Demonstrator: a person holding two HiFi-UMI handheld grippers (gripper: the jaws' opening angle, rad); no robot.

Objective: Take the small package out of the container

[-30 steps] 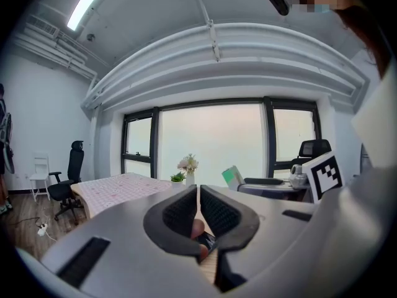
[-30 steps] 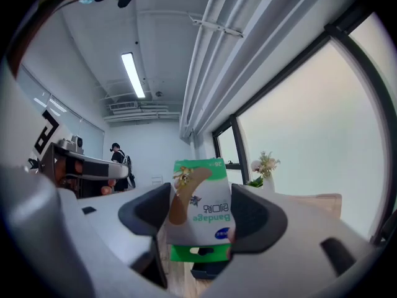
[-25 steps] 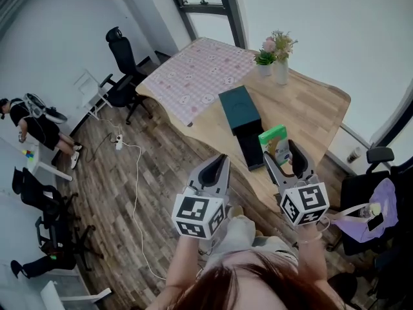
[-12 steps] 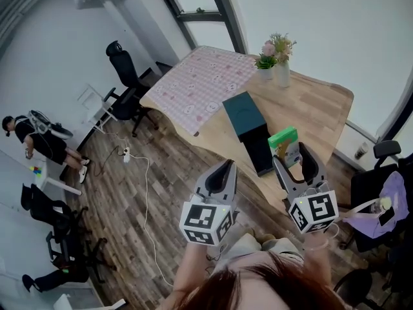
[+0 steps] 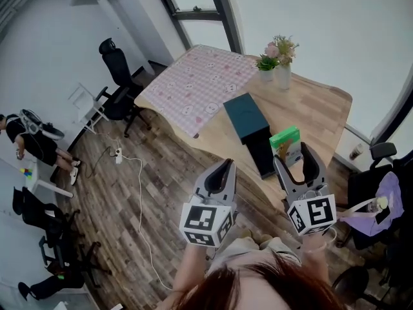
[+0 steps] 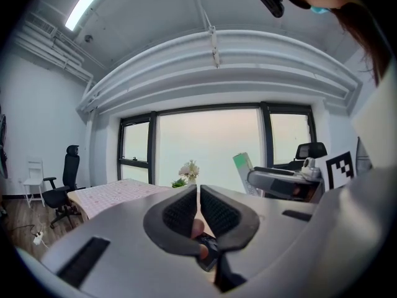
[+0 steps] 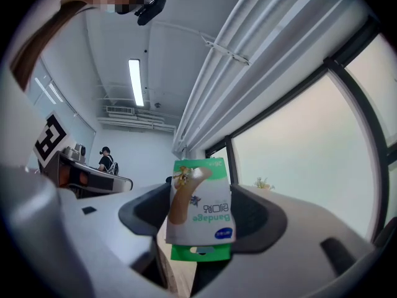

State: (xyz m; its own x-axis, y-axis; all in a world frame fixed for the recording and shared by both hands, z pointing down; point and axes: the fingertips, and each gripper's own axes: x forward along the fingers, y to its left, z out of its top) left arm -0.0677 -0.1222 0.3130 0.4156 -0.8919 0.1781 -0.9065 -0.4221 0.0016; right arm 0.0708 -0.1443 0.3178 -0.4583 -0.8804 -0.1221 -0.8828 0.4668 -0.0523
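Observation:
My right gripper (image 5: 296, 155) is shut on a small green and white bandage package (image 5: 286, 142), held up in the air near the wooden table's front edge. In the right gripper view the package (image 7: 200, 208) stands upside down between the jaws of the right gripper (image 7: 201, 219). The dark teal container (image 5: 247, 118) sits on the wooden table (image 5: 316, 112), with its black open part (image 5: 262, 154) toward me. My left gripper (image 5: 221, 173) hangs over the floor, left of the container, shut with nothing in it; in its own view the left gripper (image 6: 198, 207) has its pads pressed together.
A pink patterned cloth (image 5: 193, 86) covers the table's far left part. A white vase with flowers (image 5: 281, 60) stands behind the container. Black office chairs (image 5: 116, 76) stand on the wood floor at left, where a white cable (image 5: 139, 192) runs. A person (image 5: 32, 141) stands far left.
The view has shifted slightly. Both grippers hold nearly the same pose, the right one still carrying the package a little lower in the picture.

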